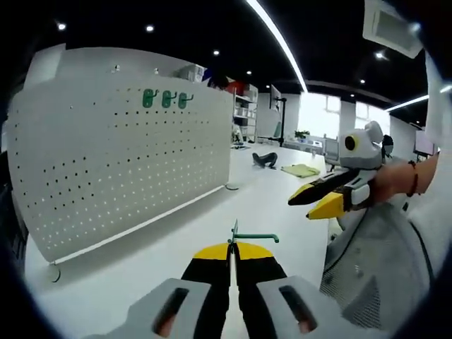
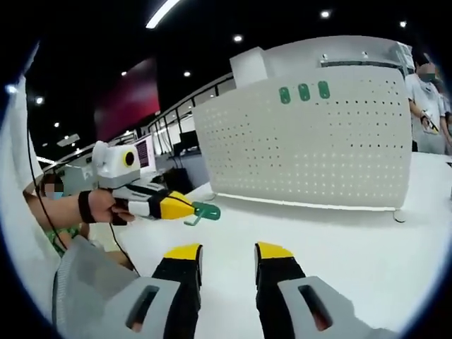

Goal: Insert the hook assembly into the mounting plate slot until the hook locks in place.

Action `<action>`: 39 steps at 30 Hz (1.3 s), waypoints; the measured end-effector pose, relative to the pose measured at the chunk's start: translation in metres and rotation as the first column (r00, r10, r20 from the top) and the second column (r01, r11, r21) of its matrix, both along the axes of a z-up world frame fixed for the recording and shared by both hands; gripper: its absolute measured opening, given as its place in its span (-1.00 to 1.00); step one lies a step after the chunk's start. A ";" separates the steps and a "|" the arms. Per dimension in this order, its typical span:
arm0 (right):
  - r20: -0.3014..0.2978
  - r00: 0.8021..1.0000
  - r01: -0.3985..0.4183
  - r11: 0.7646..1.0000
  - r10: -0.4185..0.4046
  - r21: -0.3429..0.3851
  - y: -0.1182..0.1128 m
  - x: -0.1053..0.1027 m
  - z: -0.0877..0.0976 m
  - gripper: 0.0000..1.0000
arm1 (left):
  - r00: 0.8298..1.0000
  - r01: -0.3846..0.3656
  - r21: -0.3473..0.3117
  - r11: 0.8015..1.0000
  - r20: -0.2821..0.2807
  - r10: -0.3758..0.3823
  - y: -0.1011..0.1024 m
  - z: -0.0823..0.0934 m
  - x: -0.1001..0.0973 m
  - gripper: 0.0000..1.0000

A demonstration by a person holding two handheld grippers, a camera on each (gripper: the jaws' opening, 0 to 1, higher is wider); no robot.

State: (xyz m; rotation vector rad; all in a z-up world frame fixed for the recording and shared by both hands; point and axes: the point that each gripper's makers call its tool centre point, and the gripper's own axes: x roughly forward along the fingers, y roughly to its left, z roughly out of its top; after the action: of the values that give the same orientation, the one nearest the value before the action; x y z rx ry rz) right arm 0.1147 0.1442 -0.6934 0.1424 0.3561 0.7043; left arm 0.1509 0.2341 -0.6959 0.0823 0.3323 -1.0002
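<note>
dark ceiling [image 1: 176, 21], strip light [image 1: 279, 39], white table [image 2: 367, 240]

1. The left gripper [image 1: 231, 248] has 2 black jaws capped with yellow tips, rising from pale grey mounts with dark oval slots.
2. The right gripper [image 2: 227, 251] is built alike: black jaws, yellow tips, grey slotted mounts.
3. Seen from the right gripper view, the left gripper's white housing carries a yellow-ringed round part.
4. The person wears a light grey mesh-textured garment [image 1: 381, 268] and a dark wristband [image 2: 85, 207].
</note>
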 end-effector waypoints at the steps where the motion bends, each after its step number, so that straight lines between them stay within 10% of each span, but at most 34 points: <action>1: 0.008 1.000 -0.008 1.000 0.008 -0.014 0.001 0.000 0.000 -0.48 | 1.000 0.008 0.001 1.000 0.001 -0.008 -0.001 0.001 -0.001 -0.97; 39: 0.056 0.962 -0.243 0.930 0.268 -0.277 0.032 -0.009 -0.005 -0.76 | 0.954 0.285 0.128 0.950 0.060 -0.294 -0.035 0.013 -0.050 -0.97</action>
State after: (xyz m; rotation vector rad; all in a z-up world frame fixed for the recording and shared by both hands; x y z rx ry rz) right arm 0.1058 0.1764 -0.6986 -0.1982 0.3808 0.9097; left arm 0.1009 0.1993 -0.6833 0.2839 0.3125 -1.2644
